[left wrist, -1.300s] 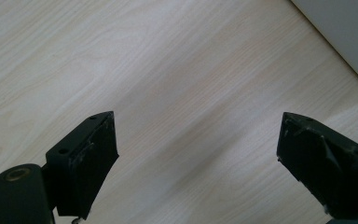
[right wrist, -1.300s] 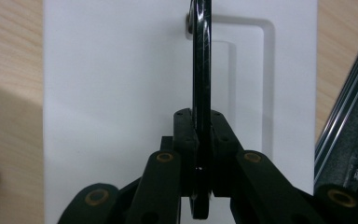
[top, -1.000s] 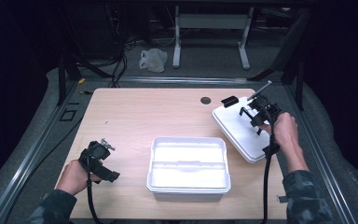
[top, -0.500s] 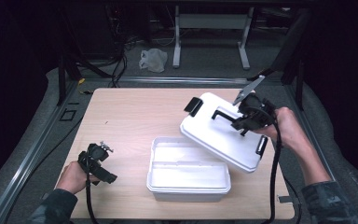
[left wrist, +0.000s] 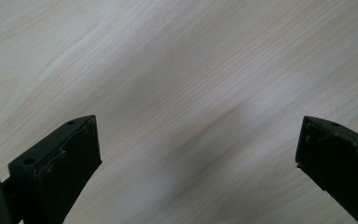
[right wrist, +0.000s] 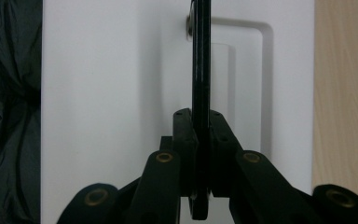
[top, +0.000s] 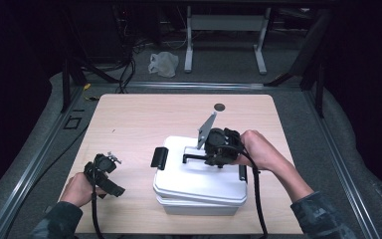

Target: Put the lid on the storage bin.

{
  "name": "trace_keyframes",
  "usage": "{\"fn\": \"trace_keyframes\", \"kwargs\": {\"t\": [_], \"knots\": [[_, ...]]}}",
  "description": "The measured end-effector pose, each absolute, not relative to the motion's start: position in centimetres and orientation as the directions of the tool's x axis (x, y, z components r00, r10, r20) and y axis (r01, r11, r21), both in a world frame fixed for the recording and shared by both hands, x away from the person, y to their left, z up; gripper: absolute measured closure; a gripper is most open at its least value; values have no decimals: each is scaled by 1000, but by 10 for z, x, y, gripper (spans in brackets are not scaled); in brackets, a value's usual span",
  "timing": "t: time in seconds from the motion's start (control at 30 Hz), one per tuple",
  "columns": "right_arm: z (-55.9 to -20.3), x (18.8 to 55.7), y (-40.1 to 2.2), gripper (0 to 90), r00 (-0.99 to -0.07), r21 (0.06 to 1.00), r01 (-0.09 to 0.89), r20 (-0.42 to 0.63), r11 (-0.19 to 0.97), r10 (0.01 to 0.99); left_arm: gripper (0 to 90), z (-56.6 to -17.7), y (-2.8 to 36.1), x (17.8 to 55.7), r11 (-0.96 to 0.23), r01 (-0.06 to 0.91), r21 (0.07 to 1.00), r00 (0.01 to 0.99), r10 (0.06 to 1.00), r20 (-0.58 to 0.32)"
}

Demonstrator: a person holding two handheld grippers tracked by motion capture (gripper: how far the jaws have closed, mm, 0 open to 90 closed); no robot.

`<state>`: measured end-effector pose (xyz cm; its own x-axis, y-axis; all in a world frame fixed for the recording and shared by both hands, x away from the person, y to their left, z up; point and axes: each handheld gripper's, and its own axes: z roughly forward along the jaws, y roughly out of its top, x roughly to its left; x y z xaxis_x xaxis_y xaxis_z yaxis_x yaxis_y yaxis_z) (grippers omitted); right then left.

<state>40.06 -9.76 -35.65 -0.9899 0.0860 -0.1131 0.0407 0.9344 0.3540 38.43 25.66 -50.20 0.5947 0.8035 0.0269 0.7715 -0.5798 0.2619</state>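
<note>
A white lid lies on top of a white box at the table's front middle, with black latches at its left and right ends. My right gripper is shut on the lid's thin black handle. In the right gripper view the jaws pinch the handle edge-on above the lid. My left gripper is held low at the front left, apart from the box. It is open over bare wood, with nothing between the jaws.
The wooden table has a small round hole near its far edge. On the floor beyond lie a crumpled plastic bag, cables and a metal stand. Metal rails run along both sides of the table.
My right gripper carried the lid from the table's right side leftward and set it down over the open box. The left gripper has barely moved.
</note>
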Motion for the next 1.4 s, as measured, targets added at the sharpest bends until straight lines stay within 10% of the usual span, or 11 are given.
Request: {"fn": "trace_keyframes", "kwargs": {"t": [0.47, 0.77, 1.4], "knots": [[-376, 393, -92, 827, -991, 325, -15, -134, 945, 30, 0, -503, 255, 384, -585, 769, 255, 599, 800, 29], [-357, 384, -124, 145, -979, 443, 112, -104, 889, 175, 0, -503, 256, 384, -588, 768, 254, 601, 798, 33], [-429, 356, -285, 0, -759, 457, 551, -72, 698, 647, 0, -505, 257, 386, -585, 770, 255, 596, 802, 40]]}}
